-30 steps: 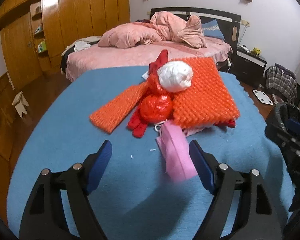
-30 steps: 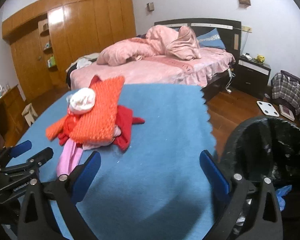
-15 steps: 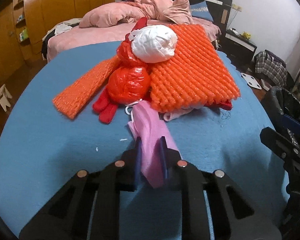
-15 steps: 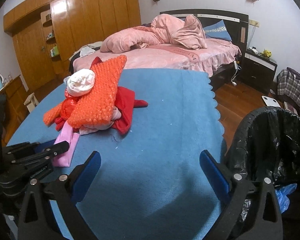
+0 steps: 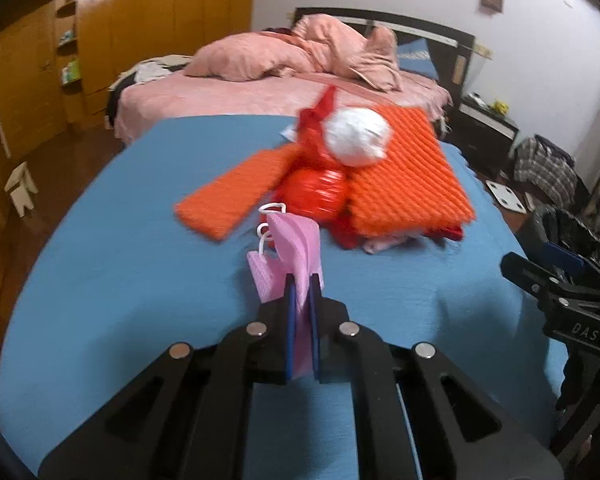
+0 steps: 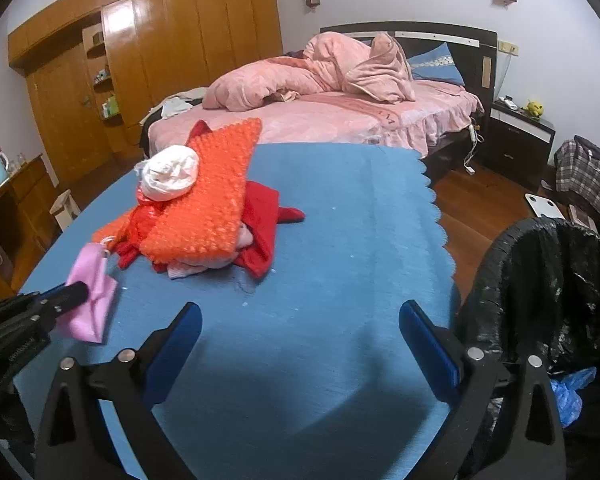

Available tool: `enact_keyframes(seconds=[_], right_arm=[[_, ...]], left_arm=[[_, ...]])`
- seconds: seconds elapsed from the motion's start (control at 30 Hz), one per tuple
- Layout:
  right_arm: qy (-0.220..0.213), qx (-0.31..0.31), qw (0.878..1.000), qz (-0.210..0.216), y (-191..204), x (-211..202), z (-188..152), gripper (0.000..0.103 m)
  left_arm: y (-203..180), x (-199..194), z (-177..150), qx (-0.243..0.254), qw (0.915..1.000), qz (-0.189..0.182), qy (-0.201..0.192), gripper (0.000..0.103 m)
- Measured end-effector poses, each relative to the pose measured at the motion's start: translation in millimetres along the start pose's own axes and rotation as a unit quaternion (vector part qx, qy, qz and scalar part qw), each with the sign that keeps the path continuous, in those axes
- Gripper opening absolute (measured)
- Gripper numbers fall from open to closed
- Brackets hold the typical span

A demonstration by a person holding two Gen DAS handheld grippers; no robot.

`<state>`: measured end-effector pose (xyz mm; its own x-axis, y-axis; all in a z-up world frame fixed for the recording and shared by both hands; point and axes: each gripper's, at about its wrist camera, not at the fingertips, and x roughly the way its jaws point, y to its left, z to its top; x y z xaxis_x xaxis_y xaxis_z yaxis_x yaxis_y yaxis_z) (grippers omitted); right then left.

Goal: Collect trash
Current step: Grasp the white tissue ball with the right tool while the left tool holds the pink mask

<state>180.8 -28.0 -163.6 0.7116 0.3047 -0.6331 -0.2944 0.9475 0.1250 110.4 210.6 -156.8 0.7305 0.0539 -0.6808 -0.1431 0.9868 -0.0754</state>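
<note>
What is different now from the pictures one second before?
The left gripper has closed on the pink face mask and pulled it a little away from the pile. The right gripper stayed open over the blue cloth. The orange foam sheet, white bundle and black bin bag kept their places.

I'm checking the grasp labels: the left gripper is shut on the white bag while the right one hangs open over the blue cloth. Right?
Not quite: the left gripper is shut on the pink mask, as the left wrist view shows; the white bag sits on the pile. The right gripper is open over the blue cloth.
</note>
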Motion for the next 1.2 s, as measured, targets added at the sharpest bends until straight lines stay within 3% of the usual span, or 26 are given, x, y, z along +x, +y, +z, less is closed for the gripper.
enact_keyframes(seconds=[0.5, 0.8, 0.93, 1.03, 1.2], right_arm=[[-0.051, -0.026, 0.998, 0.036, 63.8, 31.0, 72.3, 0.093], [-0.015, -0.041, 0.998, 0.054, 93.7, 78.7, 86.5, 0.086], [-0.001, -0.045, 0.997, 0.056, 98.9, 91.2, 84.3, 0.073], [0.009, -0.054, 0.995, 0.080, 99.8, 92.3, 84.1, 0.045], [-0.002, -0.054, 0.994, 0.094, 97.1, 75.6, 82.2, 0.039]], left_arm=[[39.1, 18.2, 57.2, -0.013, 0.9990, 0.030, -0.029, 0.006], [65.1, 35.1, 71.1, -0.028, 0.9985, 0.041, -0.024, 0.006], [70.5, 36.9, 69.9, -0.032, 0.9984, 0.042, -0.021, 0.006], [69.2, 36.5, 68.3, -0.034, 0.9984, 0.042, -0.019, 0.006], [58.9, 29.3, 67.3, -0.030, 0.9984, 0.040, -0.025, 0.006]])
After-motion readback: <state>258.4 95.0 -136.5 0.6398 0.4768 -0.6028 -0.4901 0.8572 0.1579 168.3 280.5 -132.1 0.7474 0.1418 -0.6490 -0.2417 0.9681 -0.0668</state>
